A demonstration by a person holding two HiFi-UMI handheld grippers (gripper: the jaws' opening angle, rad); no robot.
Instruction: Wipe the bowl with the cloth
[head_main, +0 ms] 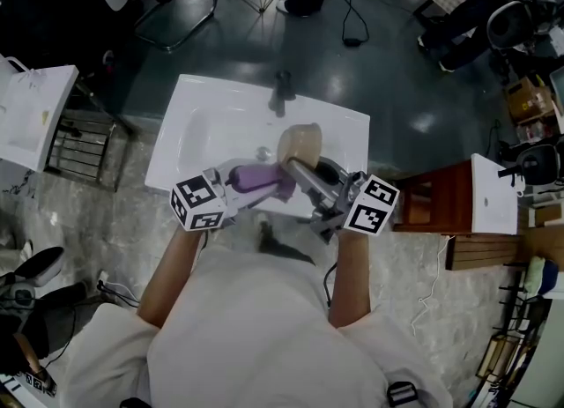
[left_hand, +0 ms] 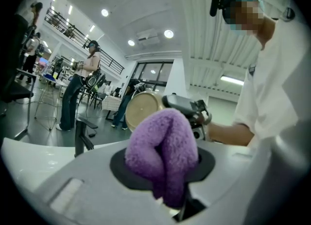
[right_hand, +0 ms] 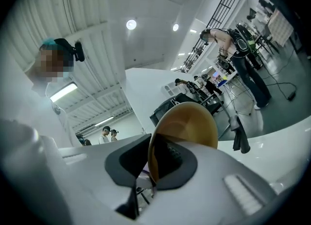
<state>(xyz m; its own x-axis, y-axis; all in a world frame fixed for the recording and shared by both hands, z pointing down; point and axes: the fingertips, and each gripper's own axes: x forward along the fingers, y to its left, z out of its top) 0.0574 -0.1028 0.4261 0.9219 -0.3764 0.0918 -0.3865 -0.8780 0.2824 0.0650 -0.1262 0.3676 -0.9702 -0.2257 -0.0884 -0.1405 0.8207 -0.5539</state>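
At the left of the head view, the left gripper (head_main: 233, 184) points level across the white sink (head_main: 198, 129), and its jaws are clamped on the purple cloth (head_main: 262, 177). The left gripper view shows this grip closely. The two jaws stand only a narrow way apart with the fluffy cloth pinched between them, and its folded bulk bulges out beyond the tips in a thick doubled lobe. Just past the cloth, toward the middle of the sink, is the bowl (head_main: 300, 144). It is tan and round, tipped up on its edge so that it stands nearly upright over the basin, on the near side of the dark faucet (head_main: 281, 93). In the head view cloth and bowl lie just beside each other; whether they touch I cannot tell. To the right, the right gripper (head_main: 301, 171) reaches in, also level, and holds the bowl by its rim. The right gripper view shows its jaws drawn close, the thin wall of the bowl gripped between them with one pad on each side. The rest of the bowl rises beyond the jaw tips.
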